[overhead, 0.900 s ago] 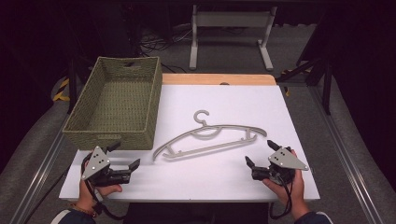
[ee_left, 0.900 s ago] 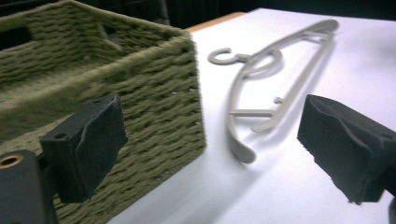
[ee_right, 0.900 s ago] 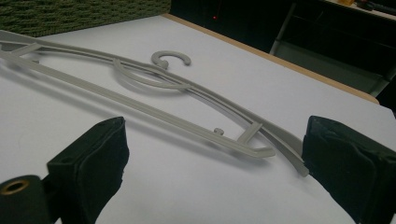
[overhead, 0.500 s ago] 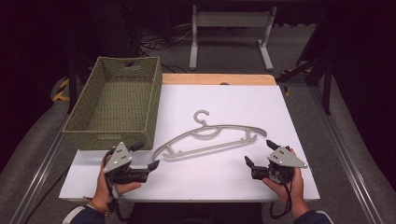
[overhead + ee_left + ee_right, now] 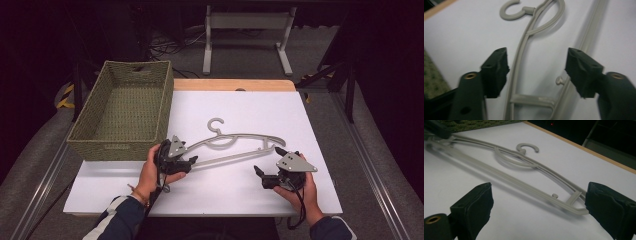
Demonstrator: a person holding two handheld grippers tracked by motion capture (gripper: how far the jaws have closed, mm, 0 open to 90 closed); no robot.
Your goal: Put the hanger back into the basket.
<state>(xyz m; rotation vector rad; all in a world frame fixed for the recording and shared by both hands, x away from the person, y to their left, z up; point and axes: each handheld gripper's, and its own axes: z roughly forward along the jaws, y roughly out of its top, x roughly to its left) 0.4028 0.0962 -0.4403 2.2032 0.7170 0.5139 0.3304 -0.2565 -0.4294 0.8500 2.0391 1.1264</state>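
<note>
Between the spread jaws of the left gripper lies one end of the grey hanger, flat on a white table with a wooden far edge, right gripper likewise unclenched, basket alongside, dark room beyond.

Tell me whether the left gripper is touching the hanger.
Apart. The left gripper view shows the left gripper with its jaws open either side of the hanger, with white table showing between each jaw and the plastic.

The white table carries a woven green basket at its nine-to-eleven o'clock side and a grey plastic hanger lying flat near its centre.
</note>
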